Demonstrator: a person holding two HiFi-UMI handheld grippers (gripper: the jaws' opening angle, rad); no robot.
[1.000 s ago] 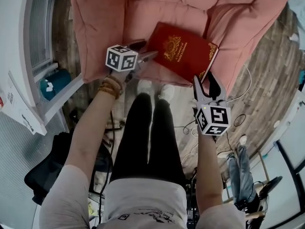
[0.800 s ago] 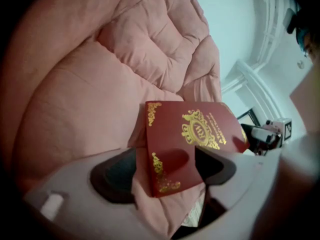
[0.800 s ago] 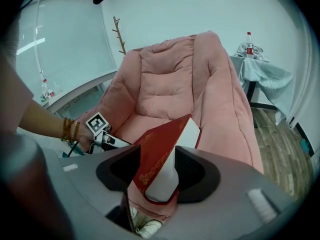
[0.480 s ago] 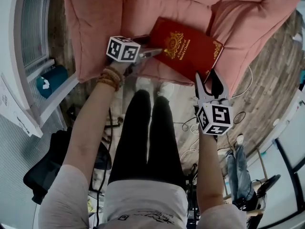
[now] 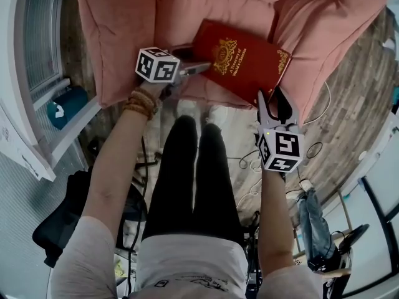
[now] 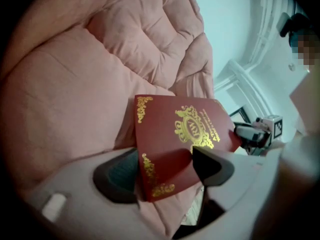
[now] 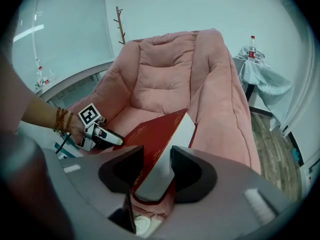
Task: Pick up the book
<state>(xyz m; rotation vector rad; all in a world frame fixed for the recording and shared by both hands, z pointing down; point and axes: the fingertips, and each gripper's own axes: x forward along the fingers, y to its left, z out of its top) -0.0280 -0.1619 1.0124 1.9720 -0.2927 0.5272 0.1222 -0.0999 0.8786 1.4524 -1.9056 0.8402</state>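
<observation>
A red hardcover book (image 5: pixel 240 58) with a gold crest lies on the seat of a pink armchair (image 5: pixel 206 11). My left gripper (image 5: pixel 194 58) is at the book's left corner. In the left gripper view that corner (image 6: pixel 150 184) sits between the jaws of the left gripper (image 6: pixel 165 171), which have just been closing; I see no pad pressing on it. My right gripper (image 5: pixel 272 98) is at the near right corner. Its jaws have just been closing too. In the right gripper view, the right gripper (image 7: pixel 157 166) has both pads against the book's page block (image 7: pixel 165 154).
The person's legs and white shoes (image 5: pixel 215 118) stand right before the chair. Cables (image 5: pixel 312 148) lie on the wooden floor at the right. A blue object (image 5: pixel 65 108) sits by a white frame at the left. A draped table with a bottle (image 7: pixel 252 41) stands beside the chair.
Both grippers have edged a little closer to the book's corners, and the right jaws have narrowed onto its edge. The book still rests on the seat.
</observation>
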